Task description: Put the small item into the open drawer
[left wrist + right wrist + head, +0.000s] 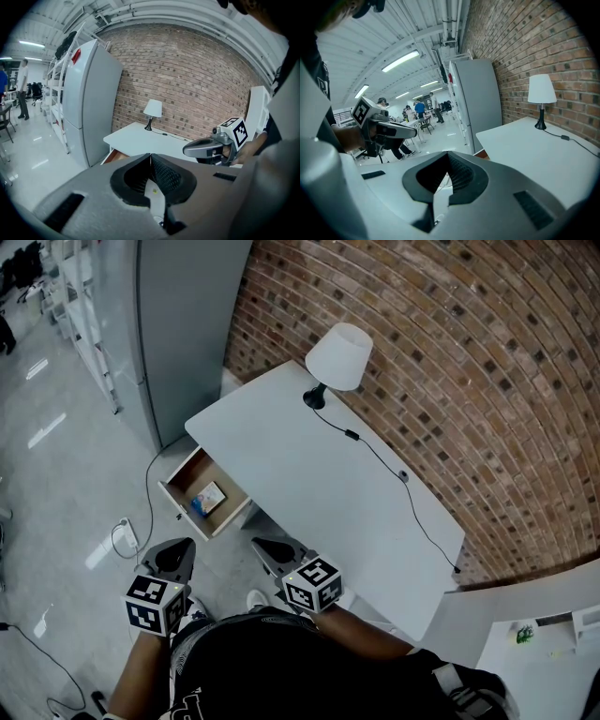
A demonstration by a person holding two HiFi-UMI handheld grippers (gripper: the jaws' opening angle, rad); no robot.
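Head view looks steeply down on a white desk set against a brick wall. A lamp with a white shade stands at the desk's far corner, and its black cable trails across the top to the near right edge.

At the desk's left side 1 drawer is pulled out over the pale floor. The small item, a flat piece in blue and white, lies inside that drawer on its wooden bottom, near the front wall. Nothing else shows in the drawer.

We hold the 2 grippers side by side just in front of our body, below the drawer and apart from it. The left gripper hangs over the floor near the drawer's front corner. In the left gripper view its jaws are pressed tip to tip with nothing between them. The right gripper sits beside the desk's near edge. In the right gripper view its jaws meet the same way, closed and empty.

A tall grey cabinet stands to the left of the desk. In the right gripper view several people are visible far off down the hall.
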